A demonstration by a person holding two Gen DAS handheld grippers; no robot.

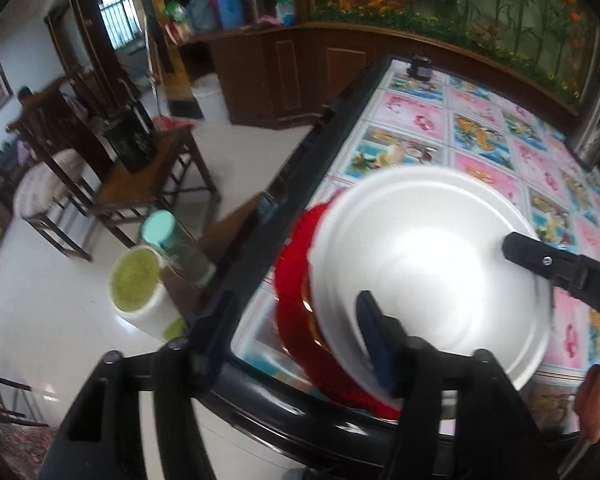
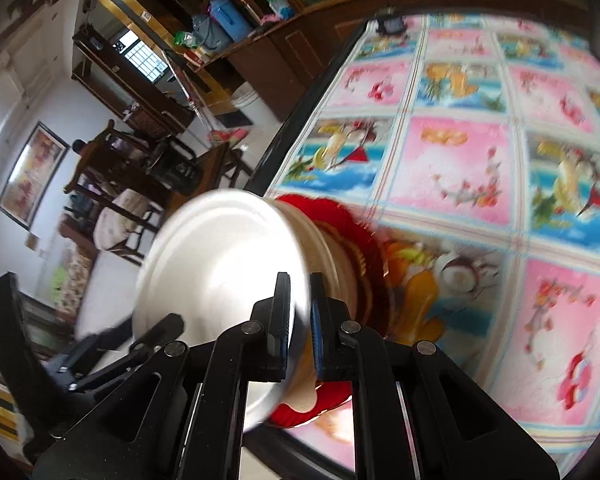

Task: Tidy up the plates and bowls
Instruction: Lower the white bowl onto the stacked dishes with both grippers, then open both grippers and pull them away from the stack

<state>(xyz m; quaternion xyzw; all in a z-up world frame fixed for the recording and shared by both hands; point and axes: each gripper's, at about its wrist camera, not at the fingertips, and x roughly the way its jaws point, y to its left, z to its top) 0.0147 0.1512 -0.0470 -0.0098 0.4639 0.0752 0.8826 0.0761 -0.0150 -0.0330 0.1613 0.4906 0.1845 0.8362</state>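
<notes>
**A:** What carried it all?

**B:** A table (image 1: 480, 128) with a dark rim and a cloth of pink and blue picture squares. The crockery sat at its near left corner, close to the rim, with open floor just beyond.

**A:** And the crockery itself?

**B:** A white bowl (image 1: 420, 256) stood on a red plate (image 1: 296, 280) with a frilled edge. The bowl covered most of the plate, which showed mainly on the side toward the table's left edge.

**A:** The tongs?

**B:** The right gripper (image 2: 300, 320) was clenched on the bowl's near rim, one finger inside the wall and one outside. The left gripper (image 1: 236, 344) was released: its jaws stood wide apart, one blue pad (image 1: 374, 344) lying inside the bowl and the other finger off past the table's edge. I couldn't tell whether that pad touched the bowl, but nothing was pinched.

**A:** So how should the step have been handled?

**B:** I judged the bowl was being settled onto the plate. Being so near the corner, it wanted lowering flat and centred, with the right grip kept until the base sat fully. Then ease the jaws open and draw straight back, so the rim wasn't dragged toward the edge.
</notes>
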